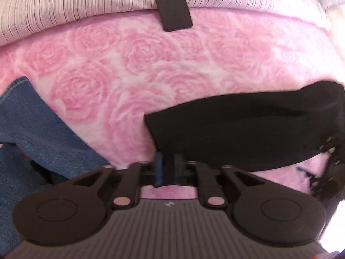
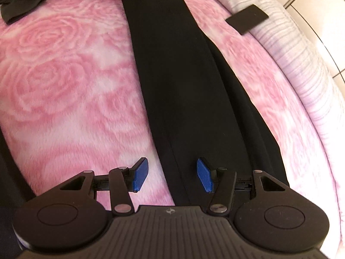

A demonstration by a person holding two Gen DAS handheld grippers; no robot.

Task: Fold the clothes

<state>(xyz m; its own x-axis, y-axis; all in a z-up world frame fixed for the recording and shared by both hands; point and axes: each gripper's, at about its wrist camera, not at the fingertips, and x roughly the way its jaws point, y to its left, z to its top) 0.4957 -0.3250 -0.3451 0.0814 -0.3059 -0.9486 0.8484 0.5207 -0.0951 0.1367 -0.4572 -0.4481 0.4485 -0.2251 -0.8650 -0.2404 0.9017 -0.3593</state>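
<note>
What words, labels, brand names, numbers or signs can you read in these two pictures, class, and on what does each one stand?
No readable words or numbers in either view.
Left gripper body: small pale emblem, a symbol, not letters.
Right gripper body: same kind of emblem, no letters.
Black flat rectangle: pale patch at its top edge, cut off, unreadable.

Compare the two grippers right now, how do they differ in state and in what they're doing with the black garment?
The left gripper is shut, pinching the black garment's edge; the right gripper is open and holds nothing. The left's blue pads are nearly hidden by cloth, while the right's blue pads show fully, either side of the garment's edge. Both are over the pink rose blanket.
</note>
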